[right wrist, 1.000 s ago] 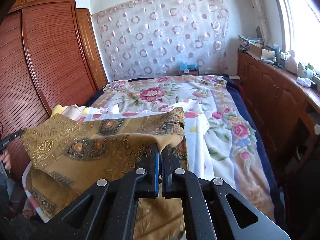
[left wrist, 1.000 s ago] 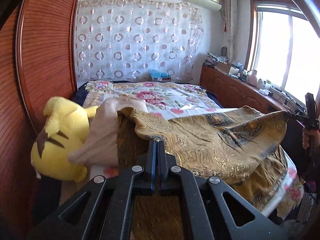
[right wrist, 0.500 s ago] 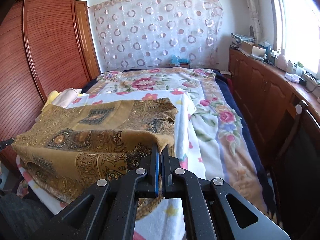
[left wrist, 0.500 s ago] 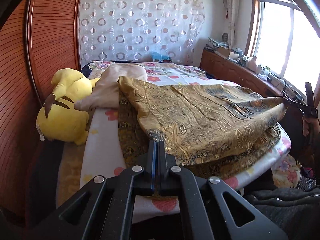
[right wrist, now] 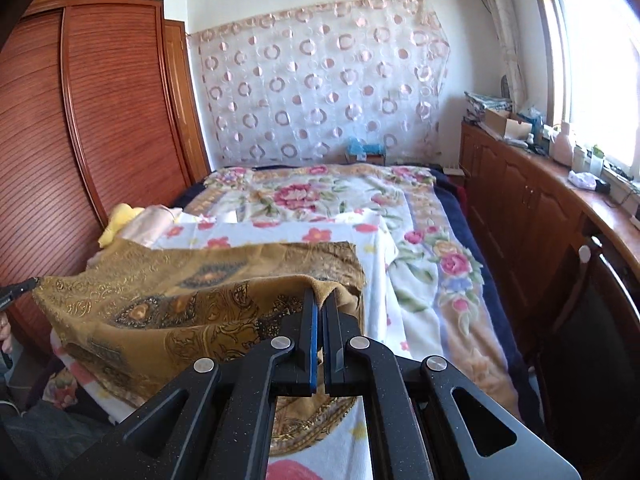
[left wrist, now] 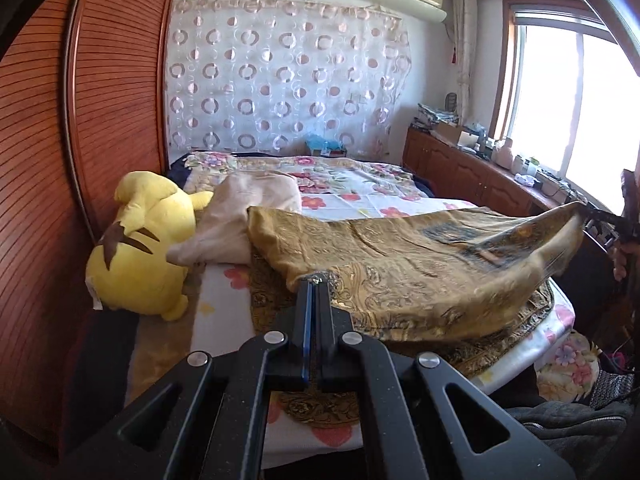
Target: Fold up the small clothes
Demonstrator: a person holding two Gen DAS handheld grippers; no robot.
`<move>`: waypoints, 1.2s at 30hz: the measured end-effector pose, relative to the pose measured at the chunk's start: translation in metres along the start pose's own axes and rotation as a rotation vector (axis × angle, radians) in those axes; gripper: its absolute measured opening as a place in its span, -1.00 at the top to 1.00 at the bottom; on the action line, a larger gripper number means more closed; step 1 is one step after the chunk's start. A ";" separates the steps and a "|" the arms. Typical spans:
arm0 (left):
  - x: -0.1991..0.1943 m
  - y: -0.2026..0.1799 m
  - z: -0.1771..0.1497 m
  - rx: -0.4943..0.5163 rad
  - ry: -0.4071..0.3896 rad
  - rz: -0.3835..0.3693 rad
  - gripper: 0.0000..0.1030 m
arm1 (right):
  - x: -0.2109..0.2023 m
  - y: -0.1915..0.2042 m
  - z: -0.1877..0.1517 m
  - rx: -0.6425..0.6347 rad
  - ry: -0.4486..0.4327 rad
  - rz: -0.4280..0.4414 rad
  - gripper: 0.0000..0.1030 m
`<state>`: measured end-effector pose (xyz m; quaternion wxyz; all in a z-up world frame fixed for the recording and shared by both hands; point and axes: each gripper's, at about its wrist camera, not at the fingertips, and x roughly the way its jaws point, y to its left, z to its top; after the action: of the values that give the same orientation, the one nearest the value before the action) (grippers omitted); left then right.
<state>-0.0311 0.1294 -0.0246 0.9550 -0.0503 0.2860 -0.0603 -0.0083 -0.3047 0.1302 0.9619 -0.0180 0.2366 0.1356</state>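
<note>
A gold patterned cloth [left wrist: 408, 264] is stretched above the near end of the bed, with its lower layer lying on the sheet. My left gripper [left wrist: 316, 280] is shut on one corner of the gold cloth. My right gripper [right wrist: 320, 294] is shut on the other corner [right wrist: 324, 286]; it shows as a dark shape [left wrist: 608, 220] at the right edge of the left wrist view. The left gripper's tip [right wrist: 20, 288] shows at the far left of the right wrist view. The cloth [right wrist: 192, 296] sags between the two corners.
A yellow plush toy [left wrist: 140, 248] and a beige garment [left wrist: 244, 220] lie at the bed's left side by the wooden wardrobe [left wrist: 100, 128]. The floral bedspread [right wrist: 320, 200] covers the far bed. Wooden cabinets [right wrist: 532, 208] run under the window on the right.
Both grippers have pulled back toward the foot of the bed with the gold cloth held between them. The right one also rose, and the upper layer now hangs slacker over the lower one.
</note>
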 end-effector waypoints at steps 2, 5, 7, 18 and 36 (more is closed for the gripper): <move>0.007 0.002 -0.006 0.001 0.039 -0.005 0.97 | -0.005 0.001 0.000 -0.018 0.010 -0.029 0.98; 0.029 0.001 -0.025 0.016 0.117 0.021 0.97 | 0.011 0.001 -0.015 -0.009 0.080 -0.032 0.97; 0.039 -0.001 -0.036 0.019 0.159 0.030 0.96 | 0.027 0.002 -0.031 -0.007 0.135 -0.045 0.97; 0.046 0.002 -0.045 0.003 0.168 0.028 -0.32 | 0.038 0.010 -0.045 -0.007 0.183 -0.111 0.61; 0.090 0.012 -0.065 -0.047 0.254 0.037 -0.53 | 0.084 -0.010 -0.074 0.093 0.348 -0.025 0.02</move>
<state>0.0084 0.1240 -0.1285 0.9106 -0.0591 0.4068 -0.0416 0.0322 -0.3008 0.0258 0.9079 0.0006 0.4052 0.1076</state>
